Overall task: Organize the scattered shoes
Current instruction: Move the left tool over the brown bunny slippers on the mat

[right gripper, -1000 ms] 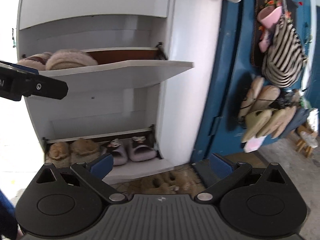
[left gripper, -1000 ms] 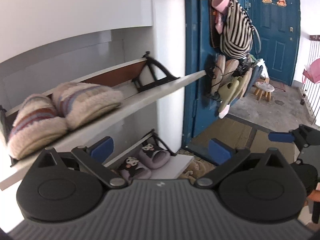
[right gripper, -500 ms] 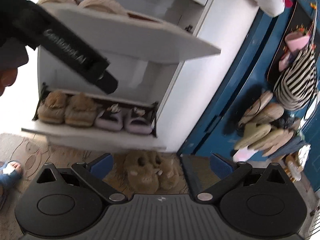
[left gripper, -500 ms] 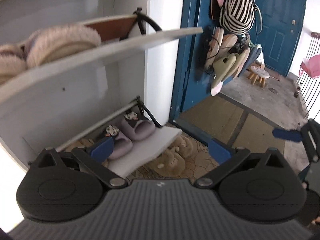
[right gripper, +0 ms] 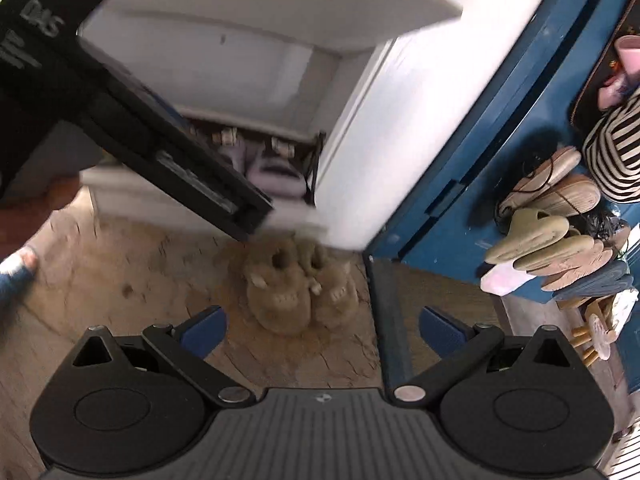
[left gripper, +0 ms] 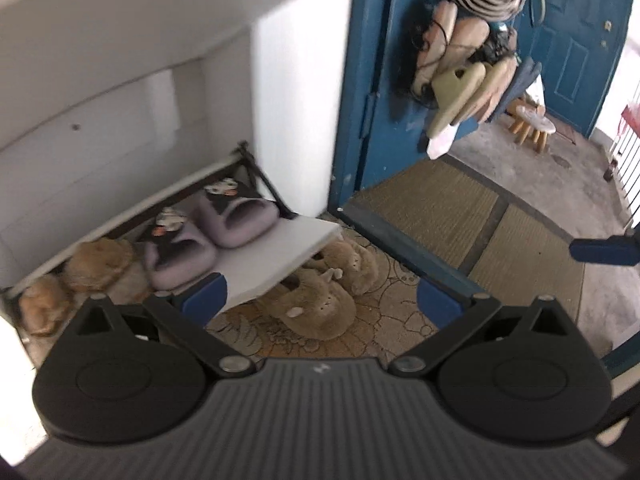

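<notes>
Patterned floor mat (right gripper: 120,300) | tan fluffy slippers (right gripper: 298,288) paired, animal-faced | both tongs (left gripper: 320,300) (right gripper: 322,326) wide apart, empty

White shoe cabinet (left gripper: 296,92) with tilt-out lower shelf (left gripper: 280,256), set against blue door frame (left gripper: 360,80). Patterned tan floor mat (right gripper: 120,280) in front; woven doormat (left gripper: 432,216) at threshold. Beyond, grey concrete floor (left gripper: 592,280), small wooden stool (left gripper: 534,122), second blue door (left gripper: 576,40). Daylight from right.

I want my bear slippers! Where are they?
The fuzzy brown bear slippers lie together on the patterned floor mat, just below the white shoe cabinet's open bottom tray.
</notes>
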{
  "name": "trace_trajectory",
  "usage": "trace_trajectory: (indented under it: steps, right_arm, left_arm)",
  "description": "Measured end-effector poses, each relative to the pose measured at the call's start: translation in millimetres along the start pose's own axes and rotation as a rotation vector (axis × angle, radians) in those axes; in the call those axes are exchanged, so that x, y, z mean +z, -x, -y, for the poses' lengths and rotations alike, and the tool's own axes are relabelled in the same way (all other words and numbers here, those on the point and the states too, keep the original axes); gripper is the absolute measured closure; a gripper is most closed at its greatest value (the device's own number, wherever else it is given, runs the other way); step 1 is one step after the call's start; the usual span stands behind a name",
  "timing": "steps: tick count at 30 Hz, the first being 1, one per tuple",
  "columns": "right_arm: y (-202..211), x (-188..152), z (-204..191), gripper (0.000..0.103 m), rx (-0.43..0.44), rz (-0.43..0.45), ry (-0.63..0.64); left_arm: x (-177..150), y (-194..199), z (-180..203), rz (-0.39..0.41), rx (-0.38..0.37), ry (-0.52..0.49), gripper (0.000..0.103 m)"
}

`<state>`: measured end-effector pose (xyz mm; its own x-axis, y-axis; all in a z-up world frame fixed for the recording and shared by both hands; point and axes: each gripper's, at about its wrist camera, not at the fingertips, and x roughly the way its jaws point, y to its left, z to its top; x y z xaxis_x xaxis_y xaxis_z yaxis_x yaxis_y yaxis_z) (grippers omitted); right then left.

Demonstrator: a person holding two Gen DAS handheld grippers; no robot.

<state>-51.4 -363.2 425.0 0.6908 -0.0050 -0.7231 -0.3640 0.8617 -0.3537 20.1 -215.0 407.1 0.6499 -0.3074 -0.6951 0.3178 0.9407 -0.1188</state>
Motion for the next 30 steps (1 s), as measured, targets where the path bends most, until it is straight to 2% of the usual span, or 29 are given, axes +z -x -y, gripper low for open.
trace_trajectory:
  steps: [4,7,8,9,13,15,17,23,30]
  right_arm:
    - [-4,-22,6,0.000,0.001,-0.051,0.002]
    - [-18,-48,15,0.001,0.023,-0.111,-0.038]
    - [-24,-58,17,0.003,0.045,-0.142,-0.044]
    - [-31,-69,18,0.010,0.068,-0.175,-0.051]
    - [-41,-105,18,0.010,0.052,-0.147,-0.075]
    - [-58,-130,28,0.007,0.062,-0.109,-0.173]
    - [-75,-142,28,0.006,0.069,-0.087,-0.210]
    - [-126,-150,16,0.007,0.101,-0.070,-0.119]
    - [-166,-184,49,0.012,0.102,0.043,-0.291]
  left_arm:
    - [-18,-48,14,-0.082,-0.006,0.043,0.000]
    - [-27,-76,26,-0.101,0.011,0.049,0.000]
    - [-30,-84,29,-0.097,0.008,0.055,0.000]
    - [-33,-90,33,-0.094,0.007,0.057,0.000]
    - [-44,-123,44,-0.080,0.033,0.057,0.000]
    - [-48,-143,45,-0.073,0.051,0.061,0.000]
    - [-52,-164,44,-0.071,0.080,0.067,0.000]
    - [-57,-233,41,-0.112,0.142,0.140,0.000]
    - [-58,-295,48,-0.041,0.236,0.186,0.000]
